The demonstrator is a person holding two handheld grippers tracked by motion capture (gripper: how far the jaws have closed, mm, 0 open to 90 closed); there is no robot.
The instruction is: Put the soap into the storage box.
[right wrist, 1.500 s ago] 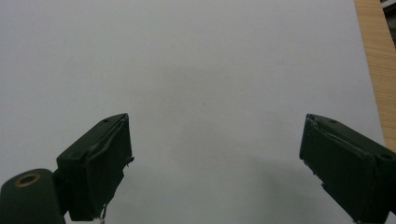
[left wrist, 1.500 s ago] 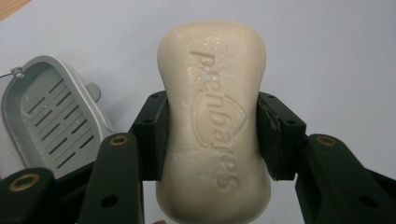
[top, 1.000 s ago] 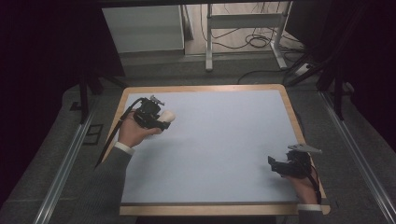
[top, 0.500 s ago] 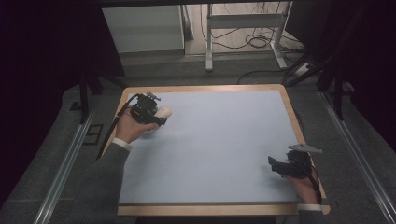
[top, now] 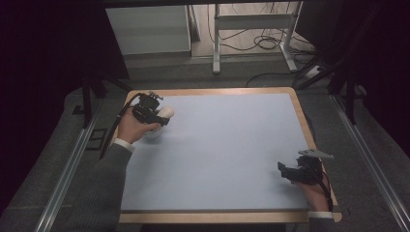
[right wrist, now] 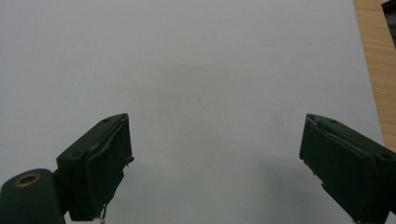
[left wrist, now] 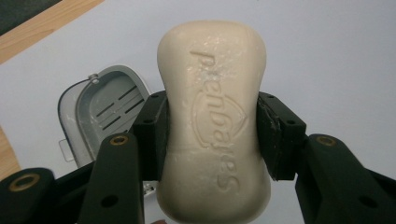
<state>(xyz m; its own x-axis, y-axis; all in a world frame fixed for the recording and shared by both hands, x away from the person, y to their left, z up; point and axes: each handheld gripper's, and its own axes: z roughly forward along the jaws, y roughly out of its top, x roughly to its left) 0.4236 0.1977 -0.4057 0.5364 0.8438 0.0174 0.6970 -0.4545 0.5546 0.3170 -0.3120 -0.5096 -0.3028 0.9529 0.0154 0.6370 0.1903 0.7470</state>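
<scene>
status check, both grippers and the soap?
Left gripper shut on soap bar, held above grey soap dish. Right gripper open, idle. Nothing in the way.

soap (left wrist: 215, 121) above table (top: 227, 145), dish (left wrist: 105, 109) beside

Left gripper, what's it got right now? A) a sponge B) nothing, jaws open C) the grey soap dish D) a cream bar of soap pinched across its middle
D: in the left gripper view the left gripper has both jaws pressed against the sides of the cream soap bar, while the grey soap dish lies open on the table behind it.
</scene>
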